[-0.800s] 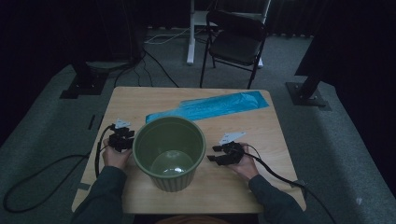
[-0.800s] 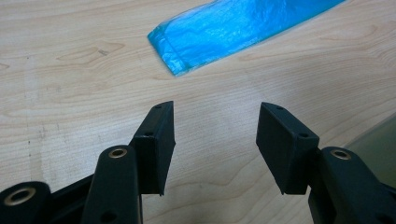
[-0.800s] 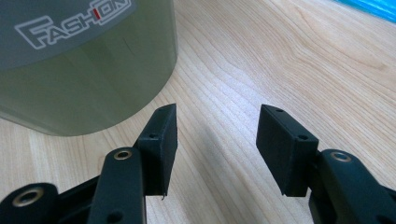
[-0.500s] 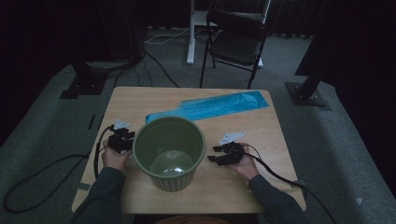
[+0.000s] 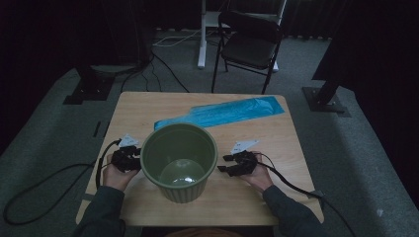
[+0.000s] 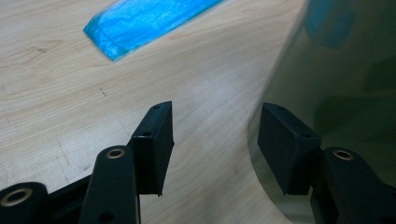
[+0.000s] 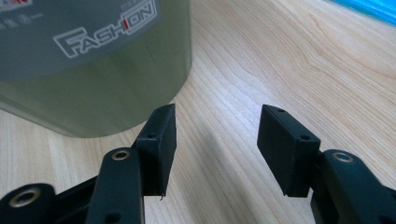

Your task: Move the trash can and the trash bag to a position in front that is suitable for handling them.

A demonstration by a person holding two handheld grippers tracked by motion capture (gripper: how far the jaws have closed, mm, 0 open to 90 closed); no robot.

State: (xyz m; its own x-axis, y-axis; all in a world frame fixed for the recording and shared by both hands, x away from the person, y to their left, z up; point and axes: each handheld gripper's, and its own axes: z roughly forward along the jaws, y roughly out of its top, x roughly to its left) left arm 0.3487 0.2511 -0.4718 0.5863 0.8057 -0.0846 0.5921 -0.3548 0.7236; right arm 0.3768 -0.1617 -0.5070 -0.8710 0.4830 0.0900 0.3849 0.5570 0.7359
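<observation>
While both grippers flank the green plastic bin [image 5: 179, 163], nothing is grasped yet. Left gripper [image 5: 129, 159] and right gripper [image 5: 231, 164] stand with jaws apart, empty. The folded blue bag [image 5: 222, 112] lies untouched behind, so lining the bin seems wholly ahead.

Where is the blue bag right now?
In the high view the blue bag lies flat on the far half of the table, just behind the green bucket.

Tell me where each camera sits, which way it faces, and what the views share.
High view: above the person's side, looking forward and down on the table; forearms, left gripper and right gripper show.
Left gripper view: rides the left gripper, open jaws beside the green bin.
Right gripper view: rides the right gripper, open jaws facing the bin.
Shared: bin, blue bag, table.
</observation>
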